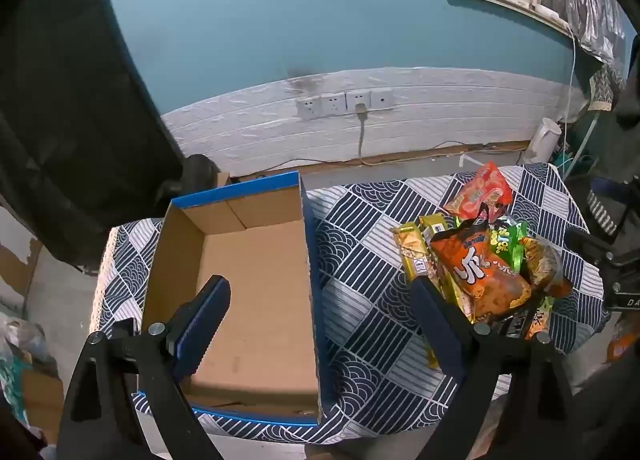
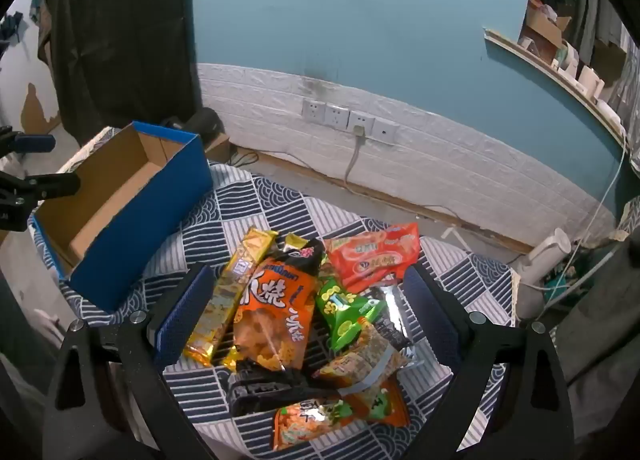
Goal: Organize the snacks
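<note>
A pile of snack packets (image 2: 304,312) lies on the patterned tablecloth (image 2: 256,204): a large orange bag (image 2: 276,312), a gold bar pack (image 2: 232,292), a red packet (image 2: 376,256), a green bag (image 2: 344,308) and several more. My right gripper (image 2: 308,300) hangs open above the pile, nothing between its fingers. An empty blue cardboard box (image 1: 248,284) stands on the left of the table. My left gripper (image 1: 320,300) is open over the box's right wall, holding nothing. The same snack pile (image 1: 480,260) sits to its right, with the orange bag (image 1: 484,280) on top.
A white-panelled wall with sockets (image 1: 344,102) and a plugged cable runs behind the table. A black cloth (image 1: 68,100) hangs at the left. A white appliance (image 2: 548,256) and cables stand off the table's right end. The other gripper's black frame (image 2: 24,188) shows by the box.
</note>
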`<state>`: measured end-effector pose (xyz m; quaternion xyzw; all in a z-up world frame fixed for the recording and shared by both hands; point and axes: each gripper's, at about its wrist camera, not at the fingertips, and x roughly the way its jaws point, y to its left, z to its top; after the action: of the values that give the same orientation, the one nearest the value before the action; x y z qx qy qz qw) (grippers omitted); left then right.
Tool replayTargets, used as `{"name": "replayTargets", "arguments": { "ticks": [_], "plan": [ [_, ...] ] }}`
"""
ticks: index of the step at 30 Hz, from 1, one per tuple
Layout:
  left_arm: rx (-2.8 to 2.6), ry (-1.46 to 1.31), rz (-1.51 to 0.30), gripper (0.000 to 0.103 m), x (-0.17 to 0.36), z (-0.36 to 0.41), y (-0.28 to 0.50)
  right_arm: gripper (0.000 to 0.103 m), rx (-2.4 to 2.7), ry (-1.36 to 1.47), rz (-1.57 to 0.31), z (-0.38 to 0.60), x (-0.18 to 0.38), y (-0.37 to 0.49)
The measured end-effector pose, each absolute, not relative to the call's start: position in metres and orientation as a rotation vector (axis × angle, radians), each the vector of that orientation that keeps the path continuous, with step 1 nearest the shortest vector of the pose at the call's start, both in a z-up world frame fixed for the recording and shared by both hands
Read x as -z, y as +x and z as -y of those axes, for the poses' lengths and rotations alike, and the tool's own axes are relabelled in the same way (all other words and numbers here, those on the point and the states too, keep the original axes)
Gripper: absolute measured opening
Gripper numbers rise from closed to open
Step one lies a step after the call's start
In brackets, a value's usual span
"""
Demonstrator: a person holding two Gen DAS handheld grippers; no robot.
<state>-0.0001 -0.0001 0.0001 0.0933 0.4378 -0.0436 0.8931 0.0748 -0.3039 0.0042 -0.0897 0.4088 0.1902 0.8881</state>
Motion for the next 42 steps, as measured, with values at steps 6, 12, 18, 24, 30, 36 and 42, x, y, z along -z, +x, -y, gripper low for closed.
{"name": "replayTargets", "arguments": {
  "ticks": [6,12,18,24,30,36,42],
  "plan": [
    [0.088,0.185,-0.915,0.092,0.0008,-0.0002,0.0013,0.094,-0.388,-0.190,-0.853,0.3056,-0.0043,0.0760],
    [0.101,0.186,-0.914,0.092,-0.0009,-0.0002,0.0013,0.094,-0.389,-0.196,-0.854,0.3061,-0.0050,0.0746],
    [0.102,0.179,-0.899,0.092,-0.0023,-0.0006,-0.0031,0.094,-0.389,-0.202,-0.851,0.3062,-0.0054,0.0733],
    [0.098,0.175,-0.900,0.092,-0.0013,-0.0011,-0.0027,0.094,-0.388,-0.206,-0.852,0.3058,-0.0036,0.0714],
    [0.098,0.176,-0.912,0.092,0.0006,-0.0015,-0.0004,0.094,-0.385,-0.209,-0.853,0.3061,-0.0026,0.0707],
    [0.099,0.174,-0.915,0.092,0.0007,-0.0008,-0.0002,0.094,-0.385,-0.211,-0.856,0.3058,-0.0009,0.0702],
    [0.098,0.173,-0.916,0.092,0.0005,-0.0005,-0.0009,0.094,-0.382,-0.218,-0.864,0.3036,0.0006,0.0712]
  ]
}}
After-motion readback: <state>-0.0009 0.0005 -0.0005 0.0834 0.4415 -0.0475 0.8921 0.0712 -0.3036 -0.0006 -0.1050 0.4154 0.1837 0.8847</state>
